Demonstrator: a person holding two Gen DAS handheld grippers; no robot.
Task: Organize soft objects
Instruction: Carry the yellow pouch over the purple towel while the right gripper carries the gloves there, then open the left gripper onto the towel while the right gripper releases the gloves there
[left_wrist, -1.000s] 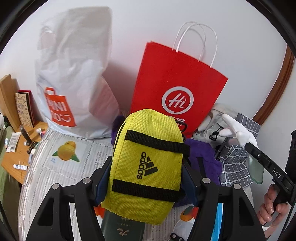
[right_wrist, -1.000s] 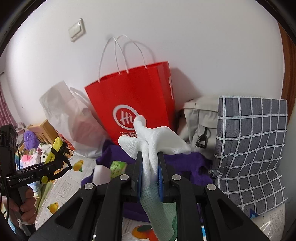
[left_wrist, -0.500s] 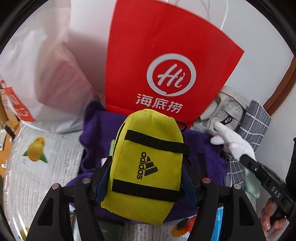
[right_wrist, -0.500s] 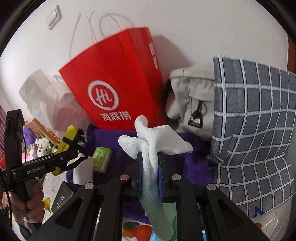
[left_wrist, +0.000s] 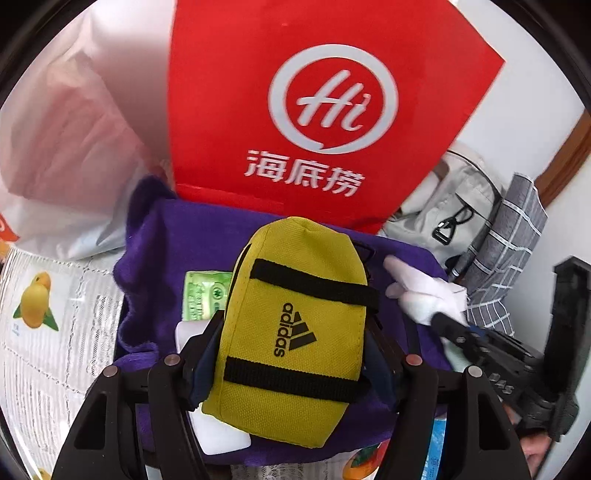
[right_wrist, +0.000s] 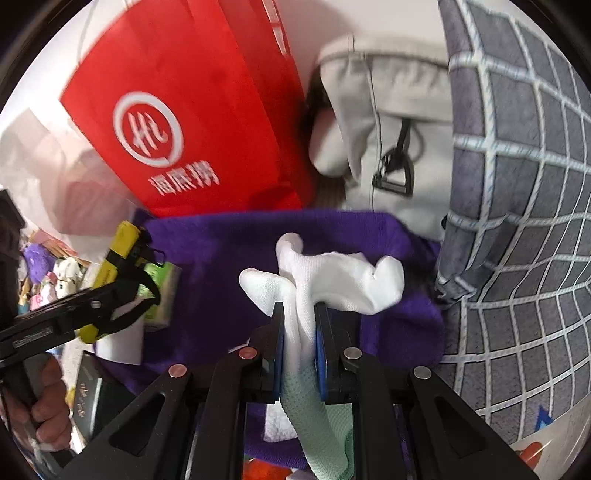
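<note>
A: Status on the left gripper (left_wrist: 295, 354)?

B: Both pads are pressing the sides of the yellow Adidas pouch (left_wrist: 295, 332). It's sitting upright between the fingers, hanging over the purple towel (left_wrist: 166, 236).

A: And the right gripper (right_wrist: 299, 332)?

B: Jaws are nearly together, pinching the white glove (right_wrist: 332, 280). Glove fingers are flopping out past the tips, and the pale green cuff is trailing back between the arms. In the left wrist view the glove (left_wrist: 424, 295) is showing just right of the pouch, also above the towel.

A: What's lying on the towel?

B: A green tissue pack (left_wrist: 203, 295) left of the pouch, and a white block (left_wrist: 221, 435) partly under it, nearer the camera.

A: Surroundings?

B: A red Haidilao paper bag (left_wrist: 314, 92) is standing at the far edge of the towel. A white plastic bag (left_wrist: 74, 147) is leaning at far left. A grey backpack (right_wrist: 388, 129) is sitting right of the red bag, with a grey checked cushion (right_wrist: 517, 184) further right. A fruit-print cloth (left_wrist: 48, 314) is covering the surface at left.

A: Person visible?

B: A hand (right_wrist: 48, 402) is gripping the left handle at near left in the right wrist view.
</note>
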